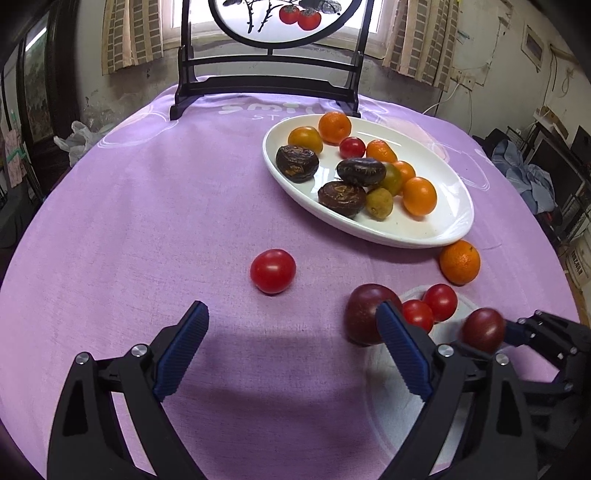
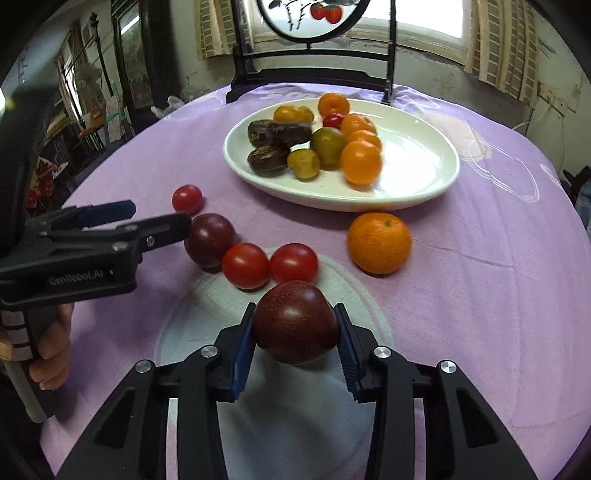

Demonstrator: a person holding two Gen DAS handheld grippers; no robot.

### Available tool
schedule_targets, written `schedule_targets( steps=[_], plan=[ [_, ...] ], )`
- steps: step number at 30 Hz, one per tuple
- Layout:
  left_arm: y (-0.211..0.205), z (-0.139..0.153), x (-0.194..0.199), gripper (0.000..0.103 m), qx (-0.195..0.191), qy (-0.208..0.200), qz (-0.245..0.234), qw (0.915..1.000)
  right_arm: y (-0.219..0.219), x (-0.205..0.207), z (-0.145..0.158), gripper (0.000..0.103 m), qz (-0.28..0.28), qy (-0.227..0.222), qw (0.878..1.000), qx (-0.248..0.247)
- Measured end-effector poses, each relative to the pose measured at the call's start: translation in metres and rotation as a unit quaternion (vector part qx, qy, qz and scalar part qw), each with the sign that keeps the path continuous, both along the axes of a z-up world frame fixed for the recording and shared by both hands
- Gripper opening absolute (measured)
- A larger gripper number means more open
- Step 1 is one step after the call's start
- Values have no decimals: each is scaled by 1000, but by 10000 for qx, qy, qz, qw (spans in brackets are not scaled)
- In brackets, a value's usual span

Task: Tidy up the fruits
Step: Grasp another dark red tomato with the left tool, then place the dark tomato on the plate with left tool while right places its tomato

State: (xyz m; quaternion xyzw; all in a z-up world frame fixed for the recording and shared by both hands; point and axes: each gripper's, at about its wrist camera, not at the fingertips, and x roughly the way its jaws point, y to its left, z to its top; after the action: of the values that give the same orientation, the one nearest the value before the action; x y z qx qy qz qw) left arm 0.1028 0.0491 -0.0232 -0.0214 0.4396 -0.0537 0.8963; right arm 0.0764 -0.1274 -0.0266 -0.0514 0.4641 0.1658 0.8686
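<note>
Right gripper [image 2: 295, 325] clenched on dark plum [image 2: 295, 321]; left gripper [image 1: 291, 328] released; hand [image 2: 51, 350] only in right wrist view.

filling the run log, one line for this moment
right hand-held gripper: shut on plum | left hand-held gripper: open, nothing held

Lived-in home — curtained window [image 1: 147, 33], tablecloth [image 1: 147, 221]
</note>
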Motion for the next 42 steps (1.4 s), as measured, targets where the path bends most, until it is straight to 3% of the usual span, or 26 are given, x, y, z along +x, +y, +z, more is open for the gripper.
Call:
schedule_targets(
  steps=[10,14,19,22,24,27,32,42],
  plan=[
    [-6,8,-25,90,172,-179,-338,9991,-32,-2,4,42,-305,62,9988,373],
    [-25,1,-28,89,579,-142,-605,9964,-30,-6,8,42,-214,21,9989,424],
    [-45,-11,-16,70,875,24,-874,9923,-30,-9,12,42,-154,-10,9985,525],
    [-52,-15,-3,66,1047,51,-901,9904,-32,-9,15,42,-157,-11,9981,587],
    [-55,-19,8,51,921,147,-1043,9902,-33,-10,16,42,-161,-18,9979,624],
    [-58,-21,18,39,800,120,-1093,9907,-35,-10,16,42,-184,-22,9977,646],
    [-59,-20,12,38,859,89,-1123,9899,-38,-9,17,42,-244,-44,9974,672],
    [-46,21,-6,38,325,-174,-1077,9935,-37,-10,23,42,-354,-237,9975,571]
  ],
)
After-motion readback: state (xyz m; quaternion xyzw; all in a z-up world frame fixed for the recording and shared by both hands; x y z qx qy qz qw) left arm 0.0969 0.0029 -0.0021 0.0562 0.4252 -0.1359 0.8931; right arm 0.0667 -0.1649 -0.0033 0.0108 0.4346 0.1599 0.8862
